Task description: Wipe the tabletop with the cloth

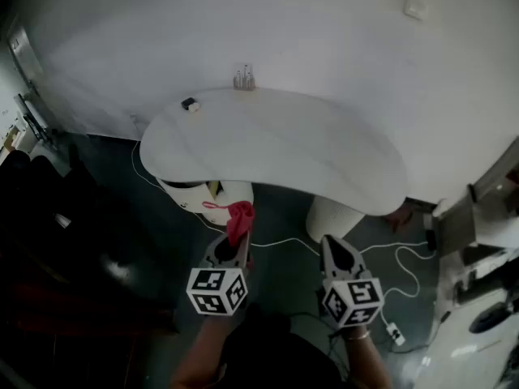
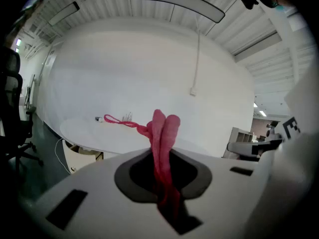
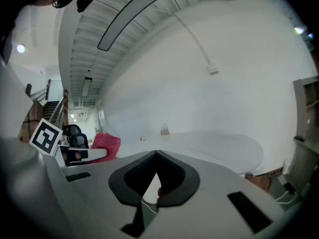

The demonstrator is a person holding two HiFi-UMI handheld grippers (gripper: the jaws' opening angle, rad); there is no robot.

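A white curved tabletop [image 1: 276, 144] stands ahead of me, beyond both grippers. My left gripper [image 1: 241, 237] is shut on a red cloth [image 1: 240, 215], which sticks up from its jaws in front of the table's near edge, above the floor. In the left gripper view the cloth [image 2: 162, 133] is bunched between the jaws, with a thin loop trailing left. My right gripper [image 1: 331, 241] hangs beside it, jaws together with nothing in them. The right gripper view shows the tabletop [image 3: 219, 141] ahead and the cloth [image 3: 105, 144] off to the left.
A small black object [image 1: 190, 104] and a small holder [image 1: 244, 79] sit at the table's far edge by the wall. Under the table are a white bin [image 1: 195, 197] and a pedestal [image 1: 332, 215]. White cables [image 1: 284, 241] cross the dark floor. Dark chairs [image 1: 49, 217] stand left, white equipment [image 1: 478, 241] right.
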